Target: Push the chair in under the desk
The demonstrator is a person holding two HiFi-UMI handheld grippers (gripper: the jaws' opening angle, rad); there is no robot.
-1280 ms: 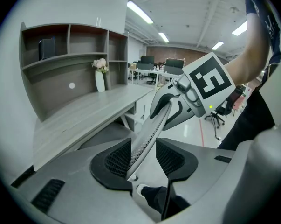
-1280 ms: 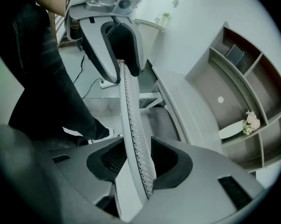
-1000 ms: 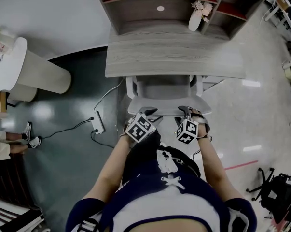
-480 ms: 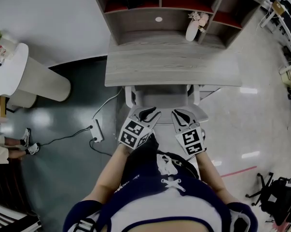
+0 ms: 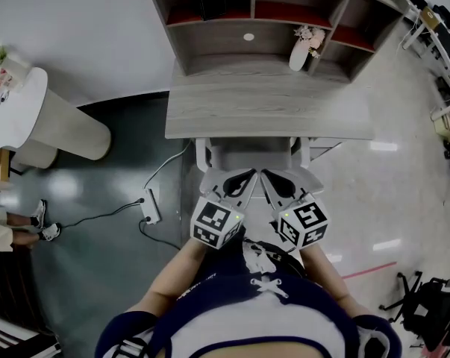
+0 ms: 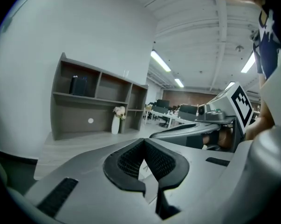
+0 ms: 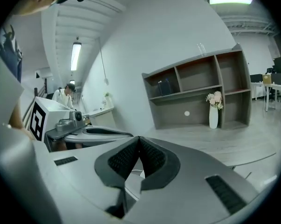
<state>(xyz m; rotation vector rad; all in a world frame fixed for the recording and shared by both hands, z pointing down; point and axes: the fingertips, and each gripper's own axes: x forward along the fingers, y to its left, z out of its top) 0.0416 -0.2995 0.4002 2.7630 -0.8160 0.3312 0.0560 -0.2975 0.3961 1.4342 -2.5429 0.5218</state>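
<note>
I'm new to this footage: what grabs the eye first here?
The left gripper and right gripper hang side by side above the white chair, fingers just closed on nothing. The chair sits partly under the grey desk, with a flower vase in the shelf behind.

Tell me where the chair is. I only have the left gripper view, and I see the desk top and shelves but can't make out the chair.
Observer: In the head view the chair is pushed partly under the front edge of the desk, with its rear part sticking out.
Operator: Is the right tool holding anything?
Observer: No. The right gripper view shows the right tool has just closed, jaws together with nothing between them.
Operator: Anything lying near the chair?
Observer: A power strip lies on the floor to the chair's left, apart from it.
</note>
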